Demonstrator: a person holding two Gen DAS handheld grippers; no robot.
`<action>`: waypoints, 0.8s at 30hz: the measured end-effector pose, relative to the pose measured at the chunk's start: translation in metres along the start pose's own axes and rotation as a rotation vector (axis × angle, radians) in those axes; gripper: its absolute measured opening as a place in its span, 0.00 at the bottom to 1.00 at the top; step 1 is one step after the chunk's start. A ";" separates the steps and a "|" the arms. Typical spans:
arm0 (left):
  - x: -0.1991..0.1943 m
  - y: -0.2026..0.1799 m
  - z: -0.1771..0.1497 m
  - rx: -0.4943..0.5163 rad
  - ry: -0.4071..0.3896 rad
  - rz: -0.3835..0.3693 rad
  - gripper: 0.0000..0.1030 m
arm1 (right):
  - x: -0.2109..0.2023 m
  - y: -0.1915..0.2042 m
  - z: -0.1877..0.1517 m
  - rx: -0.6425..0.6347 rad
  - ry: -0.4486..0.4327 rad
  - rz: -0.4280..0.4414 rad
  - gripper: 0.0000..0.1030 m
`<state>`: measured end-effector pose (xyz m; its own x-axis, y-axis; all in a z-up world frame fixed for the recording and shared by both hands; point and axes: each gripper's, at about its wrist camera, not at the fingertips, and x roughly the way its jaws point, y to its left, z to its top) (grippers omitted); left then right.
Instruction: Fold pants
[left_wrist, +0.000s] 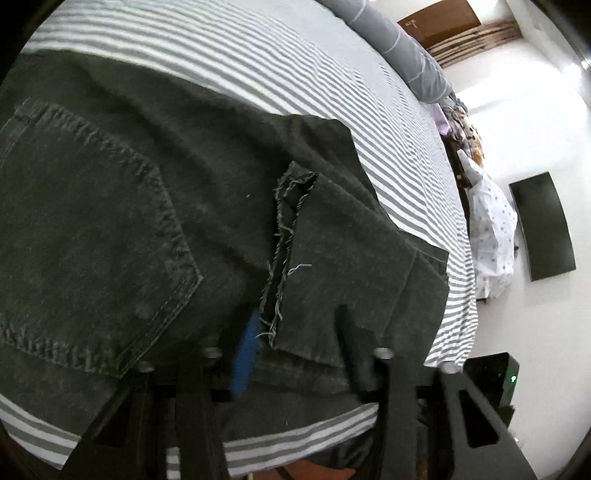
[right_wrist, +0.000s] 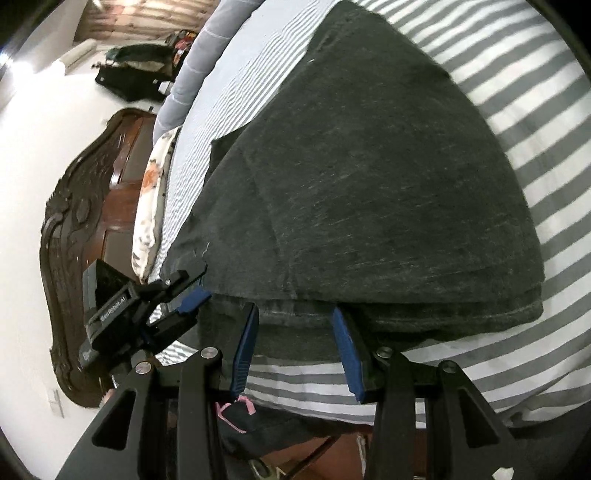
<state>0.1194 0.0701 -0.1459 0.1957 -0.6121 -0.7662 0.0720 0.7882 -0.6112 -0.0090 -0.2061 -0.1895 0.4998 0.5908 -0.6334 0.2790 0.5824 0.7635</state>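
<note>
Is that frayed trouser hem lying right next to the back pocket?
Yes: in the left wrist view the frayed hem lies on the dark pants, just beside the stitched back pocket.

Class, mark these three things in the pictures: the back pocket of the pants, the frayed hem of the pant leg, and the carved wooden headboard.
back pocket (left_wrist: 92, 236), left wrist view, middle of the pocket panel.
frayed hem (left_wrist: 284, 236), left wrist view, ragged edge with loose threads.
headboard (right_wrist: 79, 229), right wrist view, dark carved face.
</note>
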 end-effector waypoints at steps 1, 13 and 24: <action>0.001 -0.001 -0.001 0.018 -0.002 0.016 0.22 | -0.002 -0.002 0.002 0.012 -0.011 0.003 0.39; -0.006 -0.012 -0.007 0.093 -0.030 0.044 0.05 | -0.027 -0.019 0.011 0.060 -0.114 -0.079 0.06; -0.037 -0.020 -0.017 0.145 -0.105 0.052 0.04 | -0.039 0.005 0.005 -0.030 -0.090 -0.066 0.05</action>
<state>0.0942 0.0758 -0.1086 0.3032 -0.5659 -0.7667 0.1977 0.8244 -0.5303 -0.0225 -0.2289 -0.1600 0.5535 0.4987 -0.6670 0.2893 0.6359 0.7155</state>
